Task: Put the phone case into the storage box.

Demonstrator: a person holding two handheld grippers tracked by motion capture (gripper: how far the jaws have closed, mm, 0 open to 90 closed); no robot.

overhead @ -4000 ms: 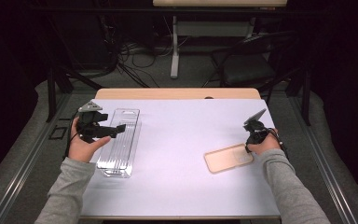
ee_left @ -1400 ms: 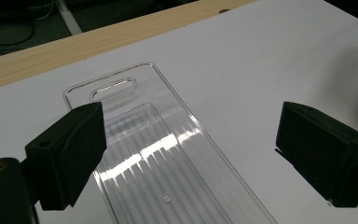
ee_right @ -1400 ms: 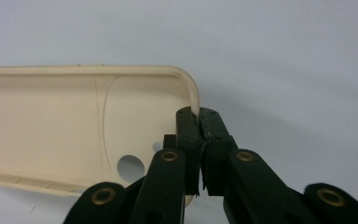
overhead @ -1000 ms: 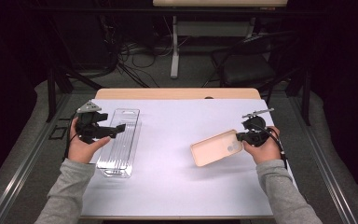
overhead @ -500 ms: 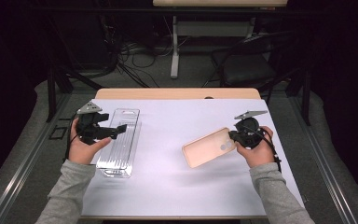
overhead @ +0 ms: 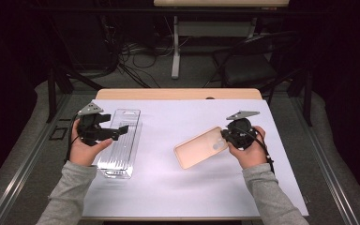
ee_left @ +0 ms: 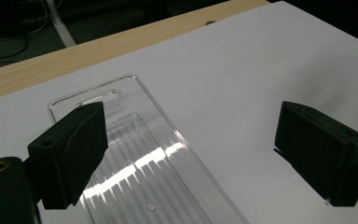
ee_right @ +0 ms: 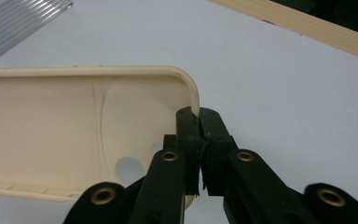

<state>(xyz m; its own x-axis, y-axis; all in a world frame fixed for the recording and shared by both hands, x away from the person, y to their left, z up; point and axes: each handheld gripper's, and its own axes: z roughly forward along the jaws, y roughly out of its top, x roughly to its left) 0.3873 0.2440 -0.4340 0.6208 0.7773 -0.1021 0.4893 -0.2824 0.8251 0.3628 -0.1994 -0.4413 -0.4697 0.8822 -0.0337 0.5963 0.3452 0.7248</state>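
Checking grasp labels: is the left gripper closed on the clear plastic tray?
No. The left gripper has its jaws wide apart above the clear plastic tray, gripping nothing.

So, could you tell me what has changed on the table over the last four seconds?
The right gripper, shut on the rim of the cream phone case, has carried it leftward, toward the middle of the table, and raised the gripped end. The left gripper stayed open over the clear plastic tray, which has not moved on the white table cover.
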